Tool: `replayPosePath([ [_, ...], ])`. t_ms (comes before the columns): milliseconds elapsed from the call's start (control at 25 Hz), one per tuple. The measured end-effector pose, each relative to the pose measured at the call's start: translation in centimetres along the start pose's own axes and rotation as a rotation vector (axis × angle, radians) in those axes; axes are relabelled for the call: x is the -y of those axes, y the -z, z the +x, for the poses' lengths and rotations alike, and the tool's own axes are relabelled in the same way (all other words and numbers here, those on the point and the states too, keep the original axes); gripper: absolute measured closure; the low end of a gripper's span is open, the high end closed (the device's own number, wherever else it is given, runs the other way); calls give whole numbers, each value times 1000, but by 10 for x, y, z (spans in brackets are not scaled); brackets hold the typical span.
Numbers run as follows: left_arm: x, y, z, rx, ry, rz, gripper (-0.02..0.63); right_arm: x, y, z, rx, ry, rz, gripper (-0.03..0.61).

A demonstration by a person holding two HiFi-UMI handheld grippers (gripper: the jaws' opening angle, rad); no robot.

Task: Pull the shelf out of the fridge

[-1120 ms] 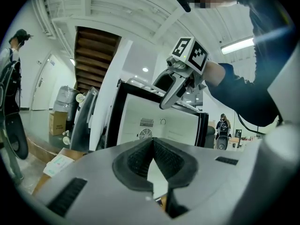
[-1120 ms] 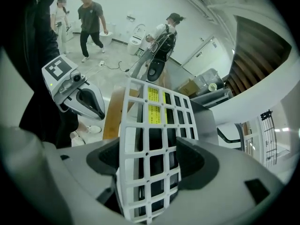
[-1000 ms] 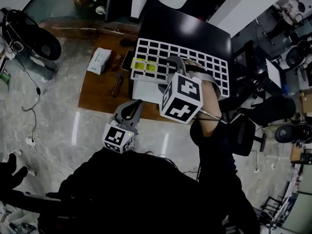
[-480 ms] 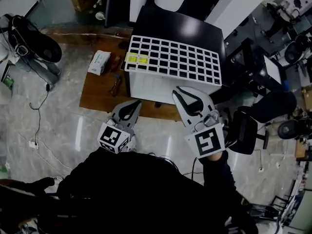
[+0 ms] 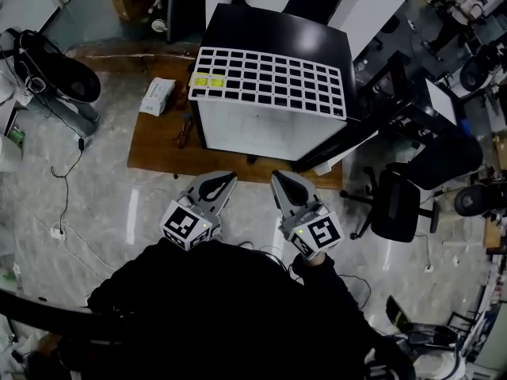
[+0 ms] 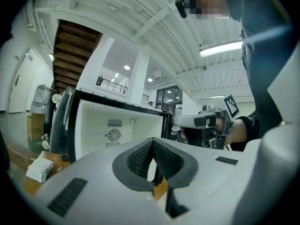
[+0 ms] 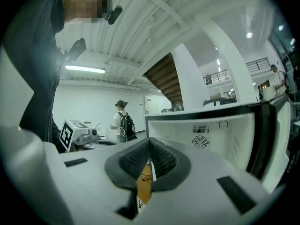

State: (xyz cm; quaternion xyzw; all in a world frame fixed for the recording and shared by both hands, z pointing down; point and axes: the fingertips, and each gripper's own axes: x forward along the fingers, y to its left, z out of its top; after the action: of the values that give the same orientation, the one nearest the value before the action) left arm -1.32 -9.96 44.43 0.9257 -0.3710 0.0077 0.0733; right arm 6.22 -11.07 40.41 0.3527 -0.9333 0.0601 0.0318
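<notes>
The white wire grid shelf (image 5: 269, 81) lies flat on top of the small black fridge (image 5: 277, 30), with a yellow label at its left end. The fridge's white inside (image 6: 117, 125) shows a round fan vent and holds nothing, and its door (image 5: 348, 145) swings out to the right. My left gripper (image 5: 218, 184) and right gripper (image 5: 283, 184) hang side by side in front of the fridge, close to the person's body and apart from the shelf. Both stand shut with nothing between the pads (image 6: 140, 156) (image 7: 161, 158). Each gripper view shows the other gripper (image 6: 206, 121) (image 7: 79, 135).
The fridge stands on a brown wooden board (image 5: 158, 145) on a glossy tiled floor. A white tissue pack (image 5: 158, 95) and a small tool (image 5: 186, 129) lie on the board's left. A black office chair (image 5: 396, 204) is at the right; cables (image 5: 63, 196) trail left. A person with a backpack (image 7: 123, 121) stands far off.
My right gripper drew back from over the shelf toward the person's body and its jaws closed empty. The shelf stays on the fridge top. The left gripper barely moved.
</notes>
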Motion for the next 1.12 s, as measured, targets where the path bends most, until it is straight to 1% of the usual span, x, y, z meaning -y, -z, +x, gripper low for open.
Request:
replayPosePath([
  [120,10,2,6,-5,19,-6,607,1,14,-6,-10,-8,64,571],
  [320,14,14,12,-11,28,-26,607,2,37,-9,-24,26,94,572],
  [480,7,22,10,-29,31,-34,607,1,39,0,-11,32,75,572],
  [760,-7,15,4,-33,29,-14,607,-5,36,12,3,15,62,572],
  [960,-1,13,-2,-37,10,-7,607,-13,31,8,17,-18,56,572],
  [1120,12,12,-4,-34,16,1,607,-19,30,-1,24,-34,53,572],
])
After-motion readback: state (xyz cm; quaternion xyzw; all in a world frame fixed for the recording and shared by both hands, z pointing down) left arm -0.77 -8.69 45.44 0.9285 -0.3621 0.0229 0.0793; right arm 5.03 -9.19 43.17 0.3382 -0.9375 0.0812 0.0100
